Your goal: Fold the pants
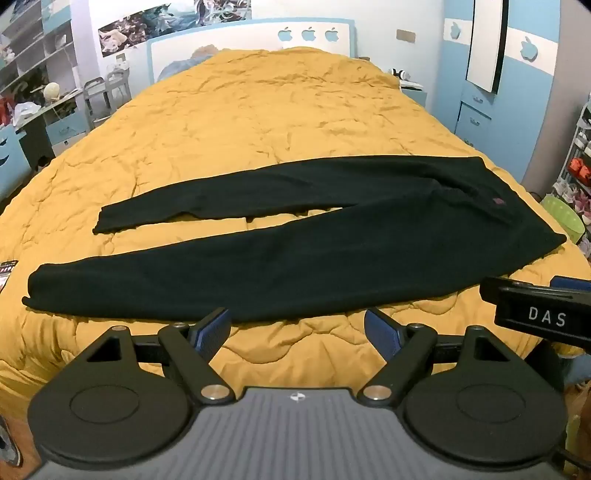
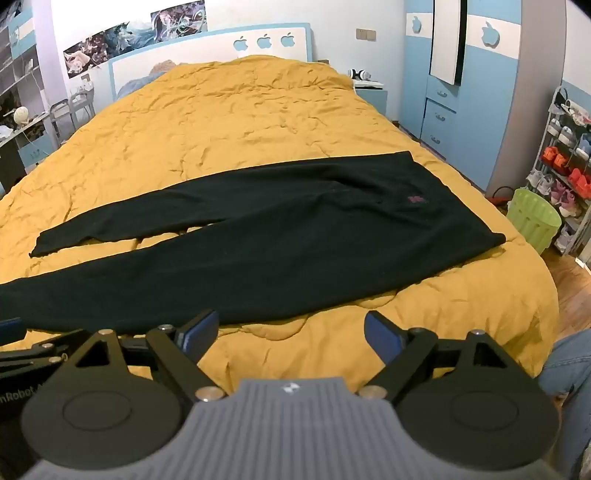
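Right now you're at the very start: the black pants (image 1: 280,254) lie flat and unfolded across the yellow bed (image 1: 258,122), waistband to your right, legs spread in a narrow V. Both the left tongs (image 1: 297,328) and right tongs (image 2: 291,330) hover near the bed's edge, angled downward, spread wide, pinching nothing. Next, probably, bring one leg over the other.

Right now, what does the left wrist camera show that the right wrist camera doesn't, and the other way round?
Only the left wrist view shows the near leg's cuff and the left claw, open. Only the right wrist view shows the whole green bin, the shoe rack, a denim-clad knee and the right claw, open. Both show the black pants spread flat and unfolded on the yellow quilt, waistband to the right, with the apple-cutout headboard behind.
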Demonstrator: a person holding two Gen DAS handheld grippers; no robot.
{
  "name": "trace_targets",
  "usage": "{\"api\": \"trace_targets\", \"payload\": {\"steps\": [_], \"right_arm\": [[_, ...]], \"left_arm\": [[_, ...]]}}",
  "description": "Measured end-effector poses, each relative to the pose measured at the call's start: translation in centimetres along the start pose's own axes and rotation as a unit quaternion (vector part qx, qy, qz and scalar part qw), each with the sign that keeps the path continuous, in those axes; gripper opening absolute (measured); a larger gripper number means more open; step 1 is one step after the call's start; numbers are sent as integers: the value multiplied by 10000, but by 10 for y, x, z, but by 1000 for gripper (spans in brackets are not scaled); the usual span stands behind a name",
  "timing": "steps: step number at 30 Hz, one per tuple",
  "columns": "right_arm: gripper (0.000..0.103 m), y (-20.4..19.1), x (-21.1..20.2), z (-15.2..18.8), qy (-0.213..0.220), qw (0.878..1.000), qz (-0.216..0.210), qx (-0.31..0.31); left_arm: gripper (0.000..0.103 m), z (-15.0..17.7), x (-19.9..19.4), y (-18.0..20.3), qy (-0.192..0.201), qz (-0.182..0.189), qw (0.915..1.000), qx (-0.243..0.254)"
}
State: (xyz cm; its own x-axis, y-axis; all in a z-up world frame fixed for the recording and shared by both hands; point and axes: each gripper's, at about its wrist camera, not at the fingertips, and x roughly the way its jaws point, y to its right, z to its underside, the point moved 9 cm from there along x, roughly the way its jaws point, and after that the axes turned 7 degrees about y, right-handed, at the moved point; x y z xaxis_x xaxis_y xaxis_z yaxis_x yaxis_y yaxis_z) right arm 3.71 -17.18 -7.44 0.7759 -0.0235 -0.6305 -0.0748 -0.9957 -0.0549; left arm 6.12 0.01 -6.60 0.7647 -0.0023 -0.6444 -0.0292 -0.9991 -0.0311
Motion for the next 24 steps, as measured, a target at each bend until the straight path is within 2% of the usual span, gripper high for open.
{"api": "trace_targets", "payload": {"steps": [24], "right_arm": [[82, 3, -2, 1, 1, 10000, 48, 11]], "left_arm": [[96, 3, 0, 2, 22, -28, 10000, 52]]}}
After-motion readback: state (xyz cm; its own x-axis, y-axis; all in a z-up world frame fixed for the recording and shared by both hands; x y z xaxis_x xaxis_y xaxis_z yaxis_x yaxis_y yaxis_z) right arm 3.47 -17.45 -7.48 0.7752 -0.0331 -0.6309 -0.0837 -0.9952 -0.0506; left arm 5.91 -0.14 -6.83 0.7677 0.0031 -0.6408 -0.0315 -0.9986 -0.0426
